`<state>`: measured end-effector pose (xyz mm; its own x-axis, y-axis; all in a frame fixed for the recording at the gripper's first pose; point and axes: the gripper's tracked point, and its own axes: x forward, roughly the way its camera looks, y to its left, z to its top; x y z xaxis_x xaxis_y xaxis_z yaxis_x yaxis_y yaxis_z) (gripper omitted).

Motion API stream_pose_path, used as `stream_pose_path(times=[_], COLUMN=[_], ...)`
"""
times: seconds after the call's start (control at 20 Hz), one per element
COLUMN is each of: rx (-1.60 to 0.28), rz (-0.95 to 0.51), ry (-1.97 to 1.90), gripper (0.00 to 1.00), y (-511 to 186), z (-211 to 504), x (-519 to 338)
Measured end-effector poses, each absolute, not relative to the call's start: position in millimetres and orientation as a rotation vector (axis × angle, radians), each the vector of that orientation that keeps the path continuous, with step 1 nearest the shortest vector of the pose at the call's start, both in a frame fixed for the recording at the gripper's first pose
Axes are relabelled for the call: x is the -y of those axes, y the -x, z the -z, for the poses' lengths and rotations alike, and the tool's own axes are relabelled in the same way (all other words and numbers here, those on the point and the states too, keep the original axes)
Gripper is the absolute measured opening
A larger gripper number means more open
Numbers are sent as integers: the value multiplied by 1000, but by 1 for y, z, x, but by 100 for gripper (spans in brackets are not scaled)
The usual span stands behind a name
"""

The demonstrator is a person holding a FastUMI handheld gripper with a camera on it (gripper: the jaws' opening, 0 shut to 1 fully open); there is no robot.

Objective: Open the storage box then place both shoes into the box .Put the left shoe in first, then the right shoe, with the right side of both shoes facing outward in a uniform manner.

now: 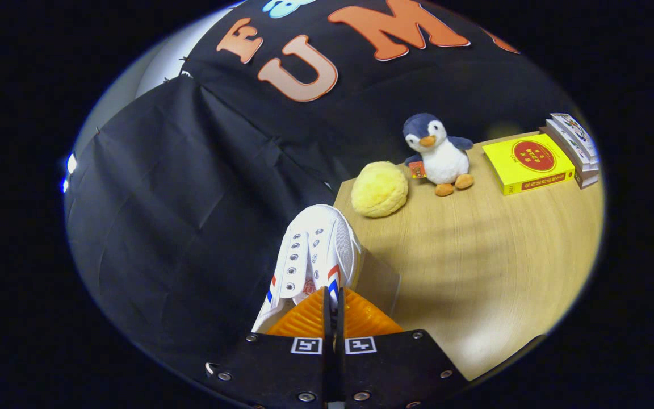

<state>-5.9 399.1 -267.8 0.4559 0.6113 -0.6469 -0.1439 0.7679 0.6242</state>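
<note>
a: gripper view has the gripper (334, 309) with its fingers pressed nearly together, pinching the white shoe (313, 255) by a thin edge near its collar.

b: and which way does the shoe run from them?

a: straight ahead. its long axis continues the line of the fingers, toe farthest away, lace side up, past the wooden table's (474, 255) edge.

b: the storage box?

a: i can't tell where it is, so i judge the carry has to swing round to find it.

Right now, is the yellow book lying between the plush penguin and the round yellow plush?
No, the plush penguin sits between the round yellow plush and the yellow book on the wooden table, beyond the white shoe pinched in the gripper's jaws.
</note>
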Motion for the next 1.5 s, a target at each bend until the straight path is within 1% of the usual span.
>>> stream_pose_path(times=[0.3,0.5,0.55,0.6,0.65,0.75,0.8,0.9,1.05,1.1,1.15,1.2,1.25,1.3,1.35,1.4,1.45,1.5], rx=[-1115,-1180,-1189,-1193,-1195,-1183,-1168,-1142,-1059,-1021,-980,-937,-891,-847,-798,-753,-708,-667], rz=[-436,-318,-296,-294,-312,-380,-395,-409,-415,-410,-402,-391,-375,-355,-332,-308,-286,-260], ry=[-440,-363,-354,-352,-364,-437,-455,-480,-507,-500,-485,-470,-452,-432,-408,-386,-369,-351], gripper=[0,1,3,3,6,16,13,18,33,36,43,47,55,58,64,67,74,77], y=[27,41,42,41,41,37,33,27,14,7,1,-6,-12,-20,-26,-30,-35,-40], z=[305,325,326,329,329,322,317,305,277,267,259,249,239,229,220,210,201,191], x=[-451,-455,-457,-460,-464,-477,-475,-466,-436,-422,-405,-387,-369,-348,-325,-300,-278,-259])
